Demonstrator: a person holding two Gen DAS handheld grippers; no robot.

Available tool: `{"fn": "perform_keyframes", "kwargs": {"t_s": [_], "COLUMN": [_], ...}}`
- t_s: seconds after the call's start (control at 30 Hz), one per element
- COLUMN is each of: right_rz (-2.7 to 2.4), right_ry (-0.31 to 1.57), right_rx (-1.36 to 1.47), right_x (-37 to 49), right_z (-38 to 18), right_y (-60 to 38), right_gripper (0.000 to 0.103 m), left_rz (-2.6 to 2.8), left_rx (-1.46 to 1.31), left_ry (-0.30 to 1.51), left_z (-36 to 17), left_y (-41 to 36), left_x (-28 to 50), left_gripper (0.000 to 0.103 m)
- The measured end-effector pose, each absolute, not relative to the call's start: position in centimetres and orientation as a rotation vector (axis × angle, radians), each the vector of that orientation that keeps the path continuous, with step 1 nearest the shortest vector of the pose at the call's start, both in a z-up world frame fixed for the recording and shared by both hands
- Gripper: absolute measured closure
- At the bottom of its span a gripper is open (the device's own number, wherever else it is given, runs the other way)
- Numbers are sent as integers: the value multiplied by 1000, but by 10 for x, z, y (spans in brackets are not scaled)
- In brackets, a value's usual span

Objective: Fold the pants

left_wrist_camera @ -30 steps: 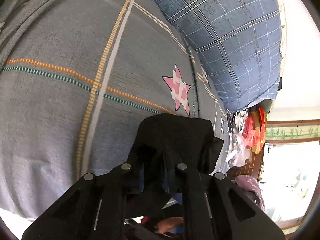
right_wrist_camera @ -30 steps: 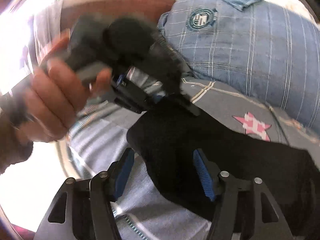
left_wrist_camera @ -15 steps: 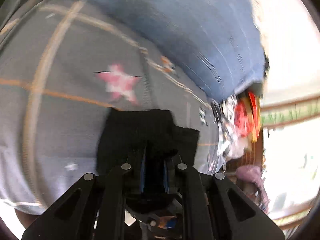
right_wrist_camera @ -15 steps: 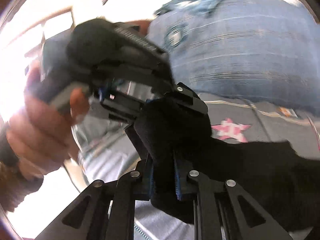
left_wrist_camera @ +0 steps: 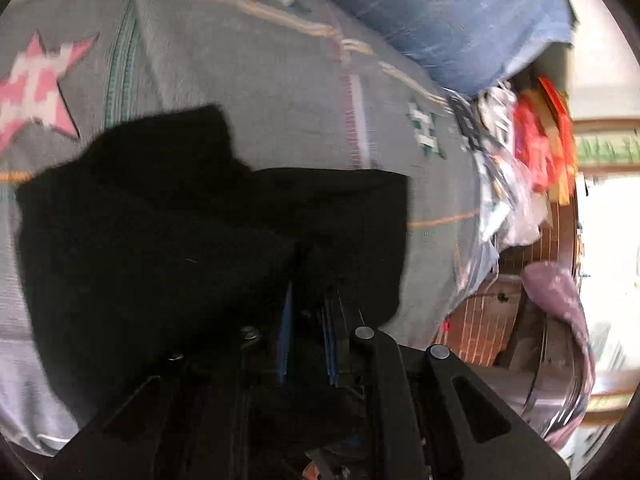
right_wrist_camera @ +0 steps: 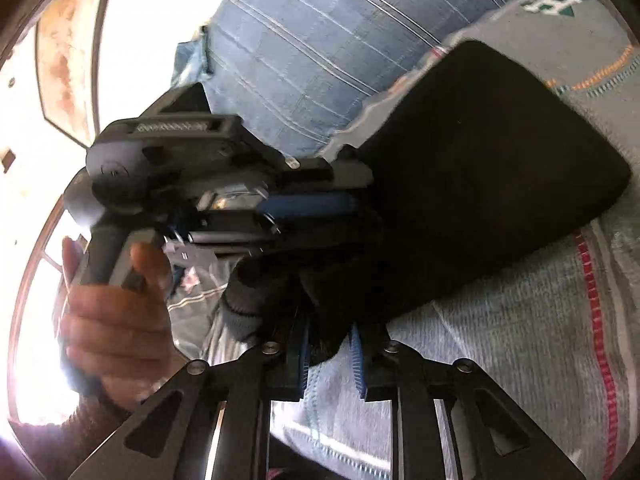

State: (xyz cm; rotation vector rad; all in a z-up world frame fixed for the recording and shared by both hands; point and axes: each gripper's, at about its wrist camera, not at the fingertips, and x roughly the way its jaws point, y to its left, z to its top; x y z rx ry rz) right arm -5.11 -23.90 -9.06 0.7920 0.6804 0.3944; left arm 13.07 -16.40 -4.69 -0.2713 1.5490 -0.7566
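Observation:
The black pants (left_wrist_camera: 160, 232) hang over a grey bed cover with a pink star (left_wrist_camera: 32, 88). My left gripper (left_wrist_camera: 308, 320) is shut on one edge of the pants, and the cloth drapes over its left finger. In the right wrist view the pants (right_wrist_camera: 480, 168) spread up to the right. My right gripper (right_wrist_camera: 330, 340) is shut on a bunched edge of them. The left gripper (right_wrist_camera: 304, 204), held by a hand, grips the same cloth just beyond.
A blue checked pillow (left_wrist_camera: 440, 12) lies at the far side of the bed, also seen in the right wrist view (right_wrist_camera: 304, 52). Red and white packets (left_wrist_camera: 528, 148) are piled at the bed's right edge. A purple cloth (left_wrist_camera: 556, 292) hangs lower right.
My right gripper closed on the pants edge. Both grippers have swung, carrying the cloth; the star slid to the left in the left wrist view.

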Motion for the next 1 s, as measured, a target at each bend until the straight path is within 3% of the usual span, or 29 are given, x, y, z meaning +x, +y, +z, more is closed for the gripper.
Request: {"fn": "perform_keyframes", "kwargs": {"t_s": [0.07, 0.13, 0.2, 0.27, 0.33, 0.53, 0.73, 1.0], "right_rz": [418, 423, 409, 391, 395, 460, 481, 418], "right_ry": [667, 649, 629, 619, 621, 642, 639, 666], "right_rx": [776, 788, 827, 863, 908, 979, 1040, 1068], "right_x": [-60, -69, -80, -85, -85, -74, -62, -41], "right_z": [-84, -83, -84, -87, -90, -89, -86, -78], "right_y": [-241, -247, -256, -262, -264, -247, -241, -230], "right_gripper": [75, 68, 53, 48, 47, 44, 30, 21], "left_rz": [-807, -852, -853, -830, -814, -758, -734, -658], "left_rx": [-236, -201, -168, -131, -64, 28, -241, -382], "left_ry": [1505, 1435, 1317, 1220, 1166, 1252, 1348, 1381], "left_z": [-20, 7, 38, 56, 62, 22, -11, -38], "left_y": [-156, -141, -119, -105, -87, -84, -62, -45], "left_x": [124, 117, 112, 111, 113, 119, 143, 156], "left_gripper": [88, 74, 34, 23, 23, 23, 23, 23]}}
